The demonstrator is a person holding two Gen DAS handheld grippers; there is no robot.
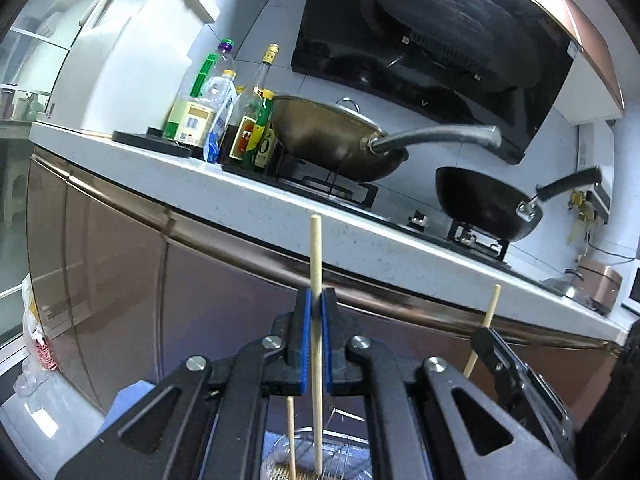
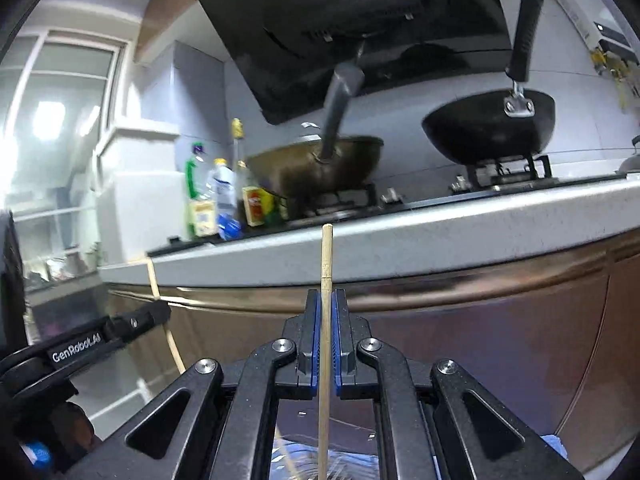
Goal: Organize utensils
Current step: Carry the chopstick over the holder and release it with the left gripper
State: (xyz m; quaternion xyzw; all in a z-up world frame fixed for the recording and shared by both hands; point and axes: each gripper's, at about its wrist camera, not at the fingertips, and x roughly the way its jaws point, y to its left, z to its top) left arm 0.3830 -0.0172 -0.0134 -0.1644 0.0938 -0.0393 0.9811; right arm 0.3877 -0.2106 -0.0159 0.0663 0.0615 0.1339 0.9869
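The left tool is clamped shut on a chopstick pointing to 12 o'clock, its lower end over a wire holder at 6 o'clock. The right tool likewise pinches a second chopstick. Both sticks look light, stiff and smooth, so a mid-shaft grip on the pads should stop them swivelling. Behind them runs the worktop.

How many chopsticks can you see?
3. One chopstick is clamped in the left gripper, another in the right gripper, a third stands in the basket below. More may be hidden.
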